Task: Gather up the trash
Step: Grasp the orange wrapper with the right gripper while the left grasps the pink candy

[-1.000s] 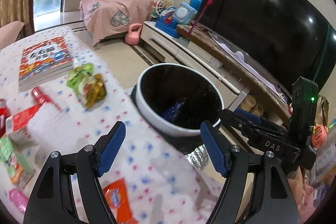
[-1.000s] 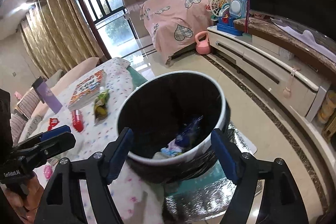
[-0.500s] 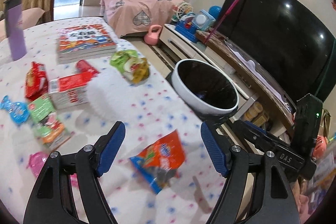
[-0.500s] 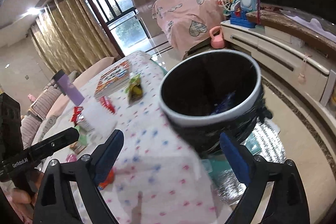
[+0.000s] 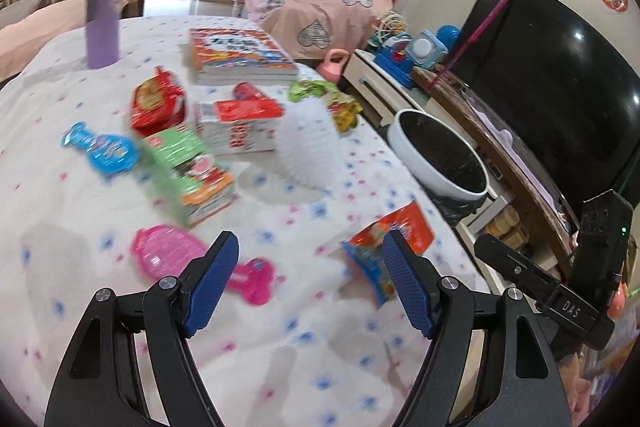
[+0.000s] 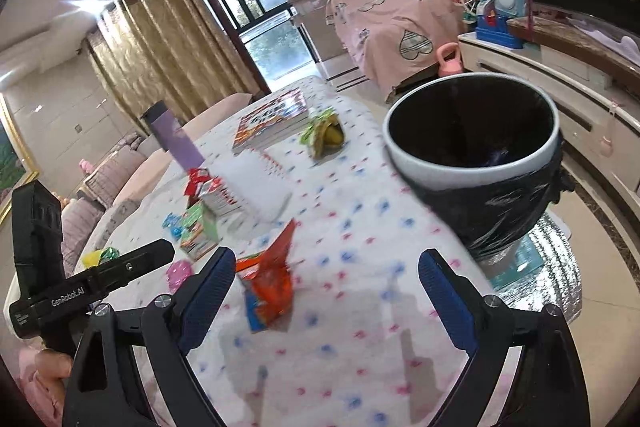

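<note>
Left hand-held gripper [image 5: 308, 287] and right hand-held gripper [image 6: 326, 291], both with jaws spread wide and empty, poised above the desk [image 5: 280, 367] under its white dotted cloth. Step in hand, as judged: choosing the next piece of trash. Nearest is the crumpled orange-and-blue snack wrapper [image 5: 390, 235], just ahead; the next move calls for closing on it, then carrying it to the white-rimmed, black-lined waste bin [image 6: 472, 151] beside the desk.

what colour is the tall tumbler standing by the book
Purple body with a dark lid; the tall tumbler shows best in the left wrist view, standing upright on the dotted tablecloth.
</note>
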A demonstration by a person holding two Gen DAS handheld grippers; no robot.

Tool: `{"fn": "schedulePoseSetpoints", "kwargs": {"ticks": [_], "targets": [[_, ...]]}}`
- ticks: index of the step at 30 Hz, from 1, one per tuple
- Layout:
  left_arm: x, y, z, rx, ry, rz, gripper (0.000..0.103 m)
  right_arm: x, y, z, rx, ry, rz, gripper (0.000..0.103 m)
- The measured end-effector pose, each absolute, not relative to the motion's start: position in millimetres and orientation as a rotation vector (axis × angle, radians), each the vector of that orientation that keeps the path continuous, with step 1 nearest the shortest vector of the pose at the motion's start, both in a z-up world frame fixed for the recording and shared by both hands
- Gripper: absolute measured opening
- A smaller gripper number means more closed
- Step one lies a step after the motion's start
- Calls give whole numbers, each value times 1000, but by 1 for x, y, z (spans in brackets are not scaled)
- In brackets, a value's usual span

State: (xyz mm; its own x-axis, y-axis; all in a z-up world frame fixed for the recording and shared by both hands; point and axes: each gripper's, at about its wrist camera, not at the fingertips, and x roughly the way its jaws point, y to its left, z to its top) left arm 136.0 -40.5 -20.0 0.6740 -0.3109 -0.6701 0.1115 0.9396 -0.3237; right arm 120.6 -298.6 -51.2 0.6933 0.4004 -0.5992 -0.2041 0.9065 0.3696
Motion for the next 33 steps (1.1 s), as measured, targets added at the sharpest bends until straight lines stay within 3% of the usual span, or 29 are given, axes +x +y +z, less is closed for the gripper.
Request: {"fn": "schedulePoseSetpoints", "kwargs": {"ticks": [11, 24, 26, 27, 28, 29, 31, 33], "targets": [[113, -2, -50, -308, 897, -114, 76, 113, -258, -63, 237, 759, 405, 94], [160, 13, -73, -440, 961, -38, 76, 133, -243, -80, 231, 804, 429, 93], [164, 7, -72, -411, 949, -30, 75, 136, -241, -83, 232, 811, 431, 92], [165, 2, -72, -386, 941, -31, 68, 139, -240, -85, 228, 814, 429, 92], [165, -1, -73, -370, 938, -34, 62, 141, -239, -86, 227, 817, 429, 88], [165, -5, -74, -352, 941, -43, 49, 143, -238, -88, 224, 820, 429, 83], [164, -11, -74, -325, 937, -70, 46, 147, -236, -91, 214, 830, 422, 72], [162, -15, -73, -329, 927, -103, 44, 150, -237, -94, 211, 842, 414, 49]]}}
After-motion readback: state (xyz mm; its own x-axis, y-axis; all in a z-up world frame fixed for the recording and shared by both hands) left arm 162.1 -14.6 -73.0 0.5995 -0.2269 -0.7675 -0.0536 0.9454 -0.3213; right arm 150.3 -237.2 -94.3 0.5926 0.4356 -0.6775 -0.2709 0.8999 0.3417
